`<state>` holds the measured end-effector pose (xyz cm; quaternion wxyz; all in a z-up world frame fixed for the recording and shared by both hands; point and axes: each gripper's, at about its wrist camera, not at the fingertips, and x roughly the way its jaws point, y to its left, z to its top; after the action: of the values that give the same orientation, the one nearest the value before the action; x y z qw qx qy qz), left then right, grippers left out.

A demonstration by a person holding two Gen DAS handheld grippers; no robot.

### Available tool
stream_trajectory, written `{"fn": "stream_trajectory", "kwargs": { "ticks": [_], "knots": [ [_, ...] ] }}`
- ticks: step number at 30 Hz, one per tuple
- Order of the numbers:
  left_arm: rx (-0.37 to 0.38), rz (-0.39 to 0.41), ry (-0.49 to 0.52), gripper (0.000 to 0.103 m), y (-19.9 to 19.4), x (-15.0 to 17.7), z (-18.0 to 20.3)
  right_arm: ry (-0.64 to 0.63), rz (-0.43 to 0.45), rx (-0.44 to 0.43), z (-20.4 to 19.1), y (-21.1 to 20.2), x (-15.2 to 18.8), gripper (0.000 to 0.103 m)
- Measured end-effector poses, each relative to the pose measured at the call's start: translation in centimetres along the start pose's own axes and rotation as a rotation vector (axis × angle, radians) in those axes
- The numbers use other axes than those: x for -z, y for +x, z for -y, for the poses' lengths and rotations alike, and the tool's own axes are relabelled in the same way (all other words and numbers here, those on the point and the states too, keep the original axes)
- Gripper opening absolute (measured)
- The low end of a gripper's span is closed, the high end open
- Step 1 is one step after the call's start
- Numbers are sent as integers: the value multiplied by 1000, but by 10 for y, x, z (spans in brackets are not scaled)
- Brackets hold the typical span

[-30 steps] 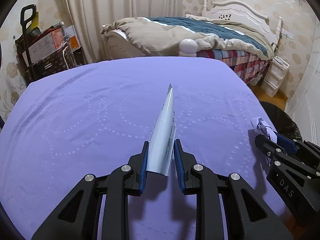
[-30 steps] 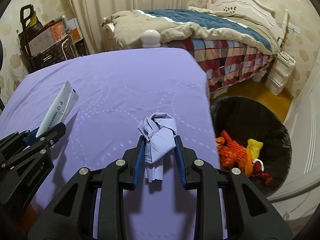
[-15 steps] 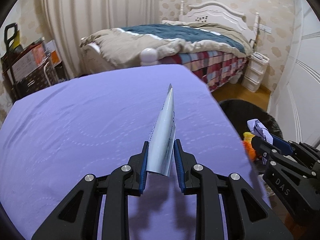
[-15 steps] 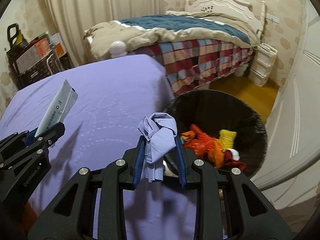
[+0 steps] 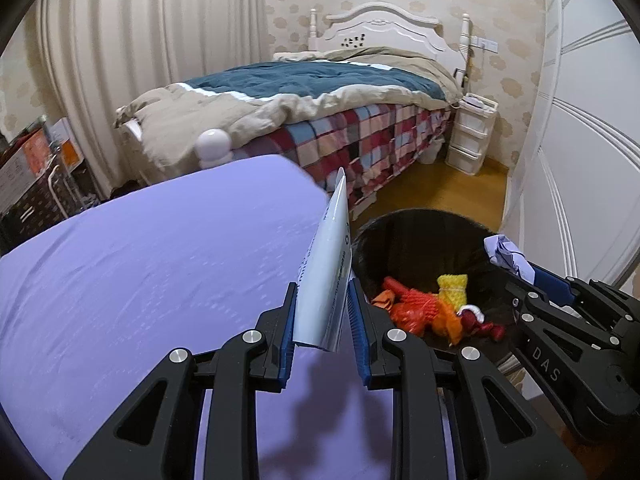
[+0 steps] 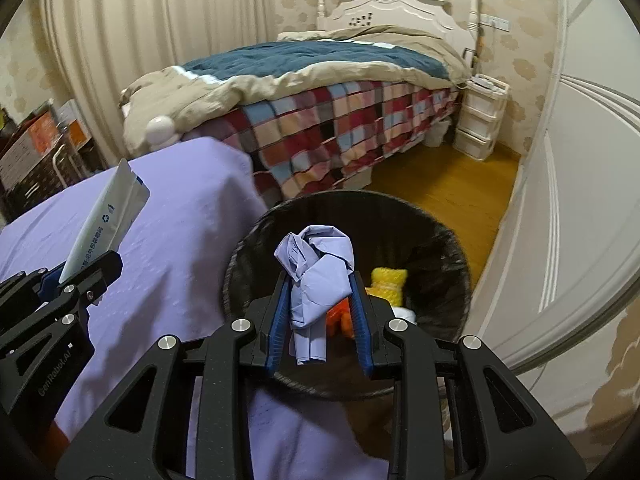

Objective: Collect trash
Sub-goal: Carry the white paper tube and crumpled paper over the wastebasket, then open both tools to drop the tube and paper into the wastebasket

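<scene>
My left gripper [image 5: 321,322] is shut on a flat pale-blue printed wrapper [image 5: 327,276] that stands up on edge, over the right edge of the purple table [image 5: 140,280]. The same wrapper [image 6: 105,220] shows at the left of the right wrist view, in the left gripper [image 6: 76,276]. My right gripper [image 6: 322,312] is shut on a crumpled lilac paper wad [image 6: 318,270] and hangs over the black trash bin [image 6: 440,248]. From the left wrist the wad [image 5: 505,254] and right gripper [image 5: 536,280] appear above the bin [image 5: 408,236], which holds orange, yellow and red scraps [image 5: 428,310].
A bed with a checked cover [image 5: 360,136] stands beyond the table, with a white drawer unit [image 5: 472,136] by its head. A white door or wardrobe [image 6: 580,200] lies close on the right. Wooden floor [image 6: 448,184] shows between bed and bin. Boxes [image 5: 24,168] sit far left.
Both grippers have swung right together, from over the purple table toward the bin. The right one, earlier over the table, now hangs above the bin opening. Both grips are unchanged.
</scene>
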<state>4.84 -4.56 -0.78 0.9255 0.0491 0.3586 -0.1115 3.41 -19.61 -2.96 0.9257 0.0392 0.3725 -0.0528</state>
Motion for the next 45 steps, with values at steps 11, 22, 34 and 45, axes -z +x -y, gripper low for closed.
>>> {"fn": "stream_trajectory", "kwargs": {
  "ticks": [11, 22, 34, 45],
  "knots": [
    [22, -19, 32, 25, 40, -24, 32, 61, 2, 42, 35, 27, -18, 28],
    [3, -29, 81, 25, 67, -37, 50, 93, -31, 62, 53, 57, -26, 28],
    [16, -56, 95, 29, 78, -40, 57, 115, -51, 69, 60, 71, -27, 28],
    [13, -36, 91, 62, 76, -42, 58, 122, -50, 74, 62, 72, -26, 33]
  ]
}}
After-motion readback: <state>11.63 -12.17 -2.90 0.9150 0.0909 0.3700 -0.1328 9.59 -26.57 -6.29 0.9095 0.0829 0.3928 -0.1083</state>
